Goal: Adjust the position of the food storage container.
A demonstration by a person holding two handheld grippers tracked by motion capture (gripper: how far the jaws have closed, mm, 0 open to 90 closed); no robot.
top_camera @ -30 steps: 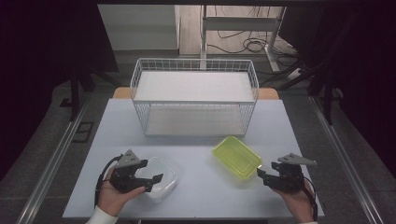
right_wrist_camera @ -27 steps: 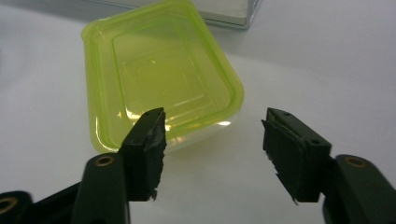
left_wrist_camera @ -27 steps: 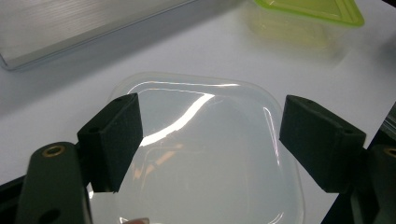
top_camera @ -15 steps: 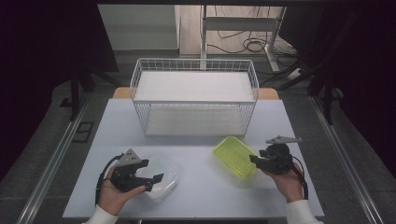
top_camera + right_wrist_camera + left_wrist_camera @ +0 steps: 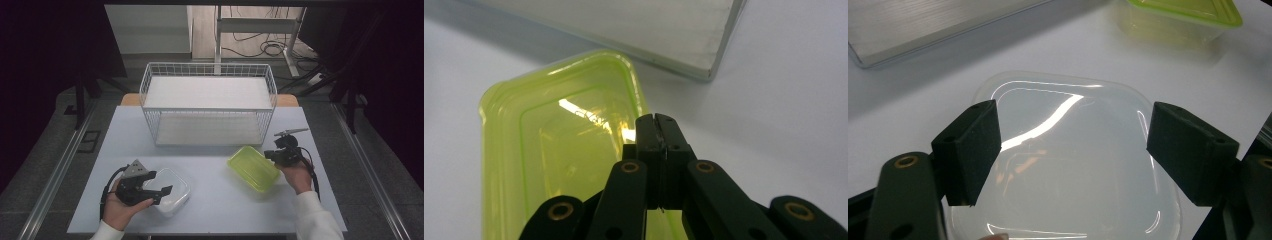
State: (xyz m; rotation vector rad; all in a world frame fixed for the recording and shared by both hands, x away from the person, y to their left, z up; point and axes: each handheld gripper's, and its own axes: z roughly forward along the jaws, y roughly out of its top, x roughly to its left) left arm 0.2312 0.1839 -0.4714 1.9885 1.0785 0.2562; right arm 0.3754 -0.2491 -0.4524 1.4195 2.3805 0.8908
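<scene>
While the left gripper point(image 5: 1070, 150) hovers with its jaws spread wide over the clear lidded container point(image 5: 172, 190) near the counter's point(image 5: 215, 200) front edge, the right gripper point(image 5: 656, 131) has its jaws pressed together at the right rim of the yellow-green container point(image 5: 253, 167). That container lies just before the white wire basket point(image 5: 209, 107).

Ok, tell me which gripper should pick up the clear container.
Left. The left gripper is open, with its jaws spread over the clear container. The right gripper is shut and sits at the green container's edge, far across the table.
</scene>
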